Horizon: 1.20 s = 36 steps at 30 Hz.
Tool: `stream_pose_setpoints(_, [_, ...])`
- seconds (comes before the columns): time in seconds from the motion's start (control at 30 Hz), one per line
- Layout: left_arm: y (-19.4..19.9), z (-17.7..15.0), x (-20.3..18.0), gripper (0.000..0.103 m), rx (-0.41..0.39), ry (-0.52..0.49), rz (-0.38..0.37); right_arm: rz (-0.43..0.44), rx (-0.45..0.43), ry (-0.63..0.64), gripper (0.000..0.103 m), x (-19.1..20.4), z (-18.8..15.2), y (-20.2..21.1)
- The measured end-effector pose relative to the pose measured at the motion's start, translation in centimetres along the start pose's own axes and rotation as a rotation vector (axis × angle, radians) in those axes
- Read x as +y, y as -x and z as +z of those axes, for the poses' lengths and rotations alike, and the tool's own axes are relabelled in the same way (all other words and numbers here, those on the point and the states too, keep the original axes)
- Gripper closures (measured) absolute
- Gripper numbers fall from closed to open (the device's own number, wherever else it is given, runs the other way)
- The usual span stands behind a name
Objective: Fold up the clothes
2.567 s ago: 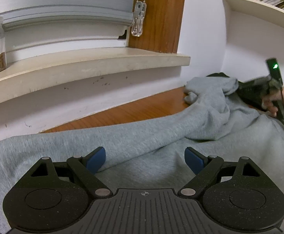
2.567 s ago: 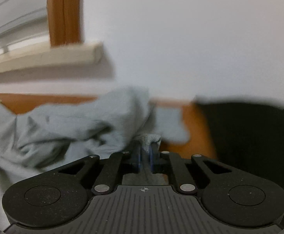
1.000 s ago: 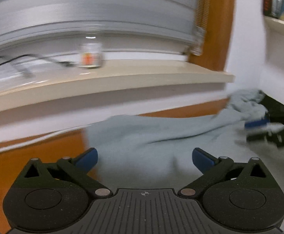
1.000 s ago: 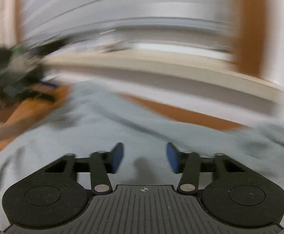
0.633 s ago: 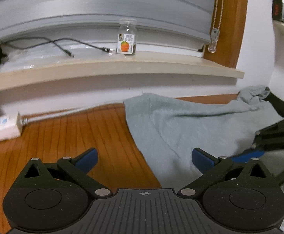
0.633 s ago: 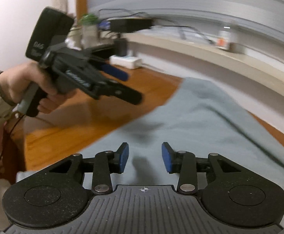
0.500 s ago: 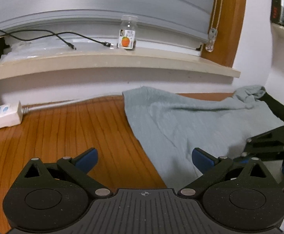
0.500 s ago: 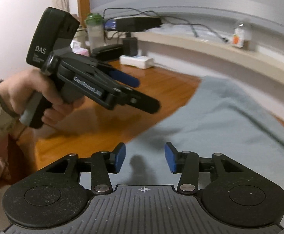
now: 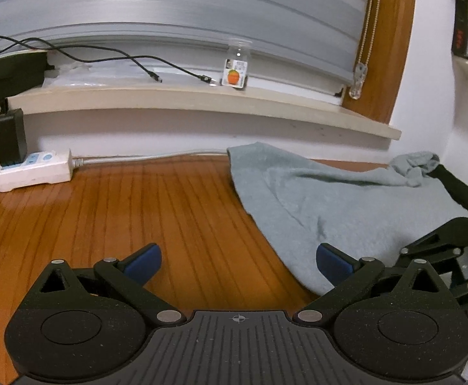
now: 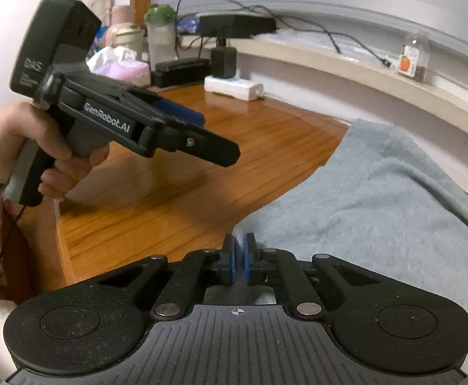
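Two grippers in play, and they're doing opposite things. Left gripper has its blue pads spread wide with nothing between them, hanging over the wooden tabletop right at the left border of the grey garment; its right pad sits over the cloth, its left pad over bare wood. Right gripper has its pads pinched together on the near corner of that garment, right where the hem comes to a point at the wood.

The garment lies spread over the right part of the table. Its left edge runs diagonally from the wall back toward the grippers, and the far corner sits up against the wall under the window ledge. A bunched sleeve end lies at the far right, next to something black I can't make out.

Room-wise, there's a big stretch of wood to the left of the cloth. A white power strip with a black adapter sits at the back left by the wall, well apart from the garment. A small bottle and loose cables are up on the ledge. In the right wrist view there's clutter at the far left end of the table.
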<state>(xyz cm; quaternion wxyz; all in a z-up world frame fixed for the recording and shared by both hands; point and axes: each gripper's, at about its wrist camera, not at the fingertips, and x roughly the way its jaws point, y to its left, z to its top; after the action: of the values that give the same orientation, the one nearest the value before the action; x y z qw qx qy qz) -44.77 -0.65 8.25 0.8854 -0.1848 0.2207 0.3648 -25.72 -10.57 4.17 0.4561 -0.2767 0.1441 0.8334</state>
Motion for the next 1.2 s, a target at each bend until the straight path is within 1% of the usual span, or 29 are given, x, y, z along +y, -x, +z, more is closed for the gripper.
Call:
stream_pose_setpoints(0.1, [-0.5,-0.2,-0.5,0.001,0.008,-0.001,-0.012,0.0,-0.078,-0.048,0.098,-1.2,0.2,2.1])
stream_pose_setpoints(0.2, [-1.0,-0.4,-1.1,0.001,0.014,0.0,-0.052,-0.01,-0.168,-0.114,0.098,-3.3,0.9,5.7])
stream_pose_setpoints(0.3, [-1.7,-0.3,-2.2,0.001,0.024,-0.011,-0.091,-0.067,-0.224,-0.147,0.098,-5.6,1.4,9.1])
stream_pose_setpoints(0.4, [-2.5,0.0,-3.7,0.002,0.033,-0.025,-0.139,-0.089,-0.255,-0.19,0.098,-7.5,1.3,11.4])
stream_pose_setpoints(0.5, [-3.4,0.3,-5.5,0.005,0.048,-0.046,-0.196,-0.13,-0.257,-0.201,0.098,-8.6,1.0,12.5])
stream_pose_setpoints(0.53, [-3.8,0.4,-6.2,0.01,0.055,-0.067,-0.203,-0.14,-0.255,-0.202,0.098,-8.8,0.8,12.7])
stream_pose_setpoints(0.57, [-4.3,0.4,-6.9,0.012,0.065,-0.092,-0.207,-0.144,-0.252,-0.206,0.098,-9.0,0.7,12.7])
stream_pose_setpoints(0.63, [-5.2,0.4,-8.1,0.021,0.082,-0.14,-0.183,-0.148,-0.249,-0.206,0.098,-9.1,0.4,12.6])
stream_pose_setpoints(0.67, [-5.7,0.4,-8.7,0.032,0.093,-0.163,-0.175,-0.148,-0.249,-0.206,0.098,-9.1,0.3,12.5])
stream_pose_setpoints(0.73, [-6.4,0.4,-10.0,0.032,0.112,-0.207,-0.176,-0.143,-0.249,-0.201,0.098,-8.9,0.1,12.4])
stream_pose_setpoints(0.83, [-7.5,0.1,-11.3,0.032,0.135,-0.246,-0.182,-0.135,-0.242,-0.191,0.098,-8.7,-0.1,12.0])
stream_pose_setpoints(0.93, [-7.9,-0.6,-12.1,0.035,0.153,-0.297,-0.162,-0.123,-0.231,-0.187,0.097,-8.7,0.0,11.5])
stream_pose_setpoints(0.97, [-7.9,-0.8,-12.3,0.038,0.155,-0.317,-0.152,-0.116,-0.229,-0.188,0.097,-8.7,0.0,11.3])
stream_pose_setpoints(1.03, [-7.6,-0.8,-12.3,0.05,0.176,-0.32,-0.145,-0.103,-0.228,-0.19,0.097,-8.8,0.1,11.1])
stream_pose_setpoints(1.07, [-7.2,-0.8,-12.3,0.059,0.188,-0.328,-0.144,-0.096,-0.228,-0.188,0.097,-8.8,0.2,11.0])
stream_pose_setpoints(1.1, [-6.9,-0.8,-12.2,0.064,0.201,-0.334,-0.146,-0.088,-0.227,-0.187,0.097,-8.8,0.3,10.9])
stream_pose_setpoints(1.2, [-4.6,-1.5,-11.5,0.064,0.246,-0.35,-0.142,-0.054,-0.221,-0.178,0.097,-8.5,0.7,10.6])
